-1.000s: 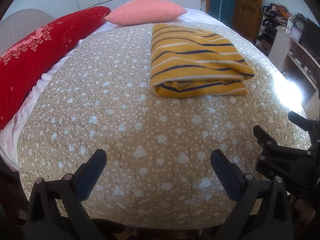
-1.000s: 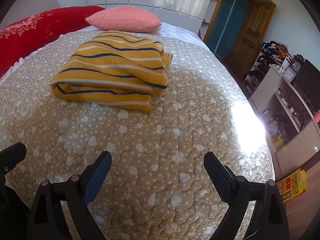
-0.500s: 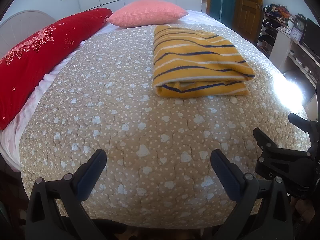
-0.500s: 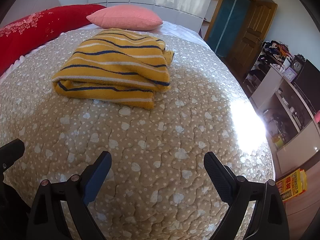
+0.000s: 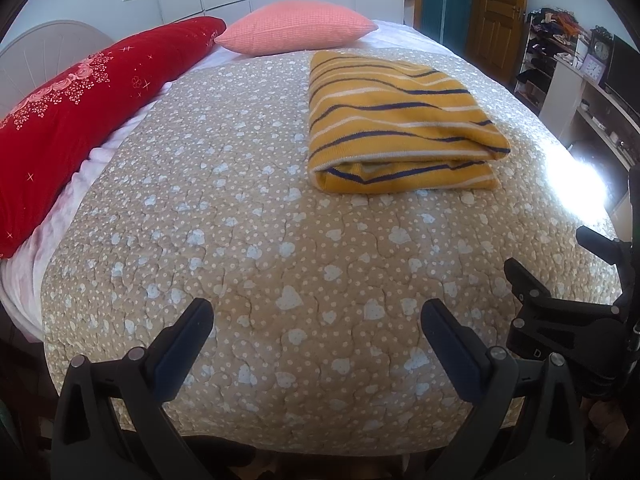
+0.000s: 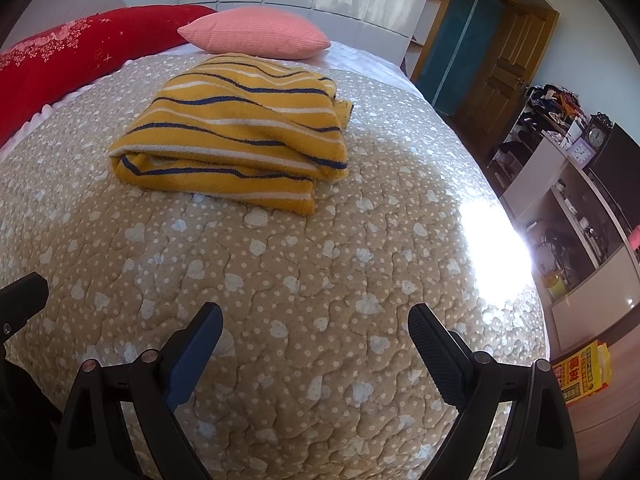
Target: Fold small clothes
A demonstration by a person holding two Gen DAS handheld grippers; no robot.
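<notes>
A yellow garment with navy and white stripes (image 5: 392,120) lies folded in a thick rectangle on the beige heart-print quilt (image 5: 260,240). It also shows in the right wrist view (image 6: 240,132). My left gripper (image 5: 316,316) is open and empty above the quilt's near edge, well short of the garment. My right gripper (image 6: 314,320) is open and empty, also near the bed's foot. The right gripper's body shows at the right edge of the left wrist view (image 5: 568,312).
A red bolster (image 5: 68,120) and a pink pillow (image 5: 296,32) lie at the head of the bed. A wooden door (image 6: 504,64), shelves with clutter (image 6: 576,184) and a yellow box on the floor (image 6: 580,372) stand to the right.
Both grippers have drawn back slightly and lowered, so the garment sits a little farther and lower in view. The garment itself has not moved. Both grippers stay open.
</notes>
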